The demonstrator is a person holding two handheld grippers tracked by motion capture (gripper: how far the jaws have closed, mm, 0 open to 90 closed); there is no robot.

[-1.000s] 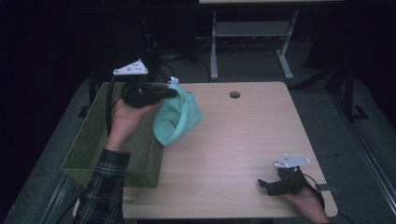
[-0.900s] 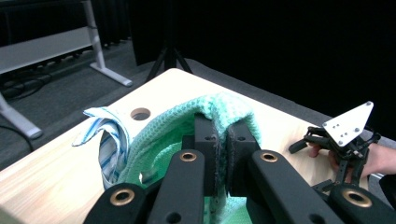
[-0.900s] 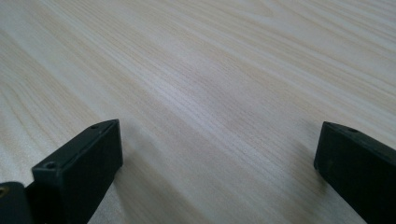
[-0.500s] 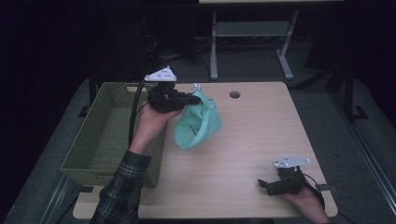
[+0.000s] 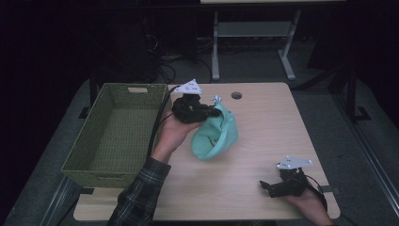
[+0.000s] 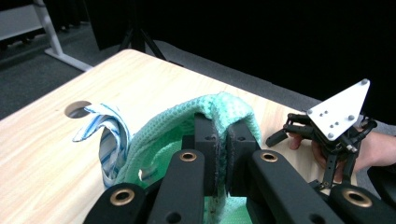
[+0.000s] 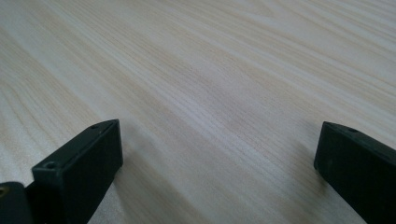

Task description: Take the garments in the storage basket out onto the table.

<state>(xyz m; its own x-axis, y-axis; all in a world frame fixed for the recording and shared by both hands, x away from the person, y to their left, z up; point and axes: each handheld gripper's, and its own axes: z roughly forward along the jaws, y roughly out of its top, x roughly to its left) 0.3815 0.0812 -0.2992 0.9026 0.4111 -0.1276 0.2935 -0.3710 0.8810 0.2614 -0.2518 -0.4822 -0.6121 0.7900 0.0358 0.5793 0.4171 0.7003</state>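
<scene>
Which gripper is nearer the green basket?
Left. The left gripper, shut on the green cloth, is just beside the basket; the right gripper rests at the table's far corner.

Left gripper (image 5: pixel 214 112) jaws clamped together; right gripper (image 5: pixel 267 186) jaws spread wide

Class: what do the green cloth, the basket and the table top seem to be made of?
Green cloth: probably cotton, matte, with a waffle weave. Basket: looks woven, perhaps wicker or plastic, from its ribbed olive walls. Table top: pale wood or laminate, with visible grain.
</scene>
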